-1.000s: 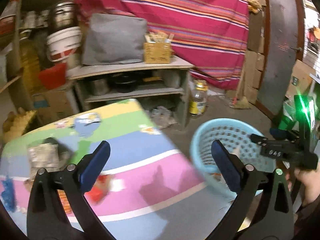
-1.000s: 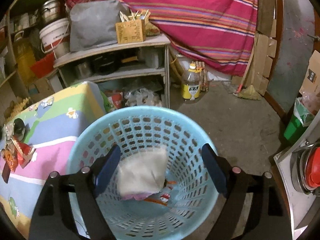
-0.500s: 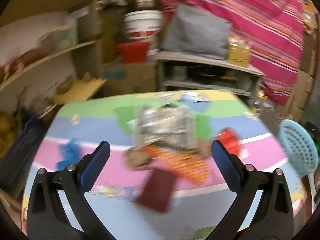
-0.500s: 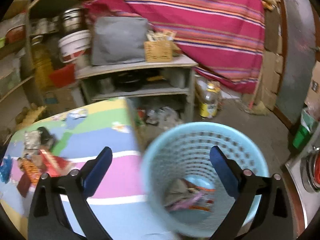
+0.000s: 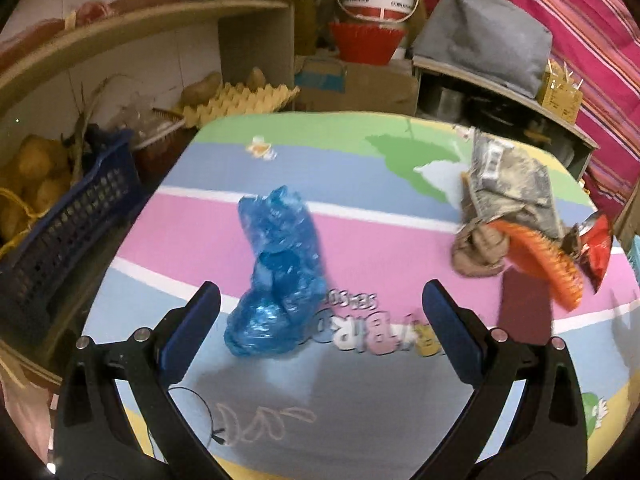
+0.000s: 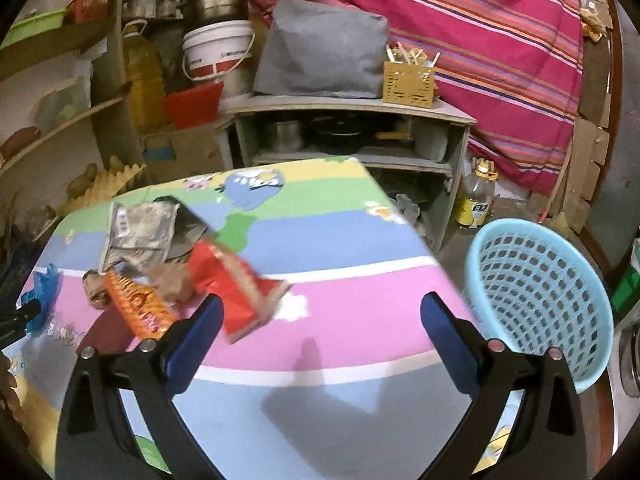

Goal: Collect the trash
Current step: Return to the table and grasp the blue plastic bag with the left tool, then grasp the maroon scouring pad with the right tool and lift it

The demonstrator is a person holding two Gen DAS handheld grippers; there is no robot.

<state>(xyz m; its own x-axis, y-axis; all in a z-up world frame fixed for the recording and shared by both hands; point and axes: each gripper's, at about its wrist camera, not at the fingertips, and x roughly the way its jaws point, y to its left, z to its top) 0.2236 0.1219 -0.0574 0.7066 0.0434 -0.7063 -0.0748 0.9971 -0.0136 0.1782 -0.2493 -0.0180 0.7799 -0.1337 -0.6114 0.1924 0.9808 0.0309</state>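
A crumpled blue plastic bag lies on the colourful striped table, just ahead of my open, empty left gripper. To its right lies a heap of trash: a silver wrapper, an orange wrapper, a red wrapper and a dark red card. In the right wrist view my right gripper is open and empty above the table. The red wrapper, orange wrapper and silver wrapper lie ahead to its left. The light blue trash basket stands off the table's right edge.
A dark blue crate and egg cartons stand left of the table. Behind it are a shelf unit with pots, a white bucket, a grey bag and a bottle on the floor.
My left gripper swung left from the basket to the blue bag on the table. My right gripper drew back from over the basket to above the table; the basket now stands at its right.
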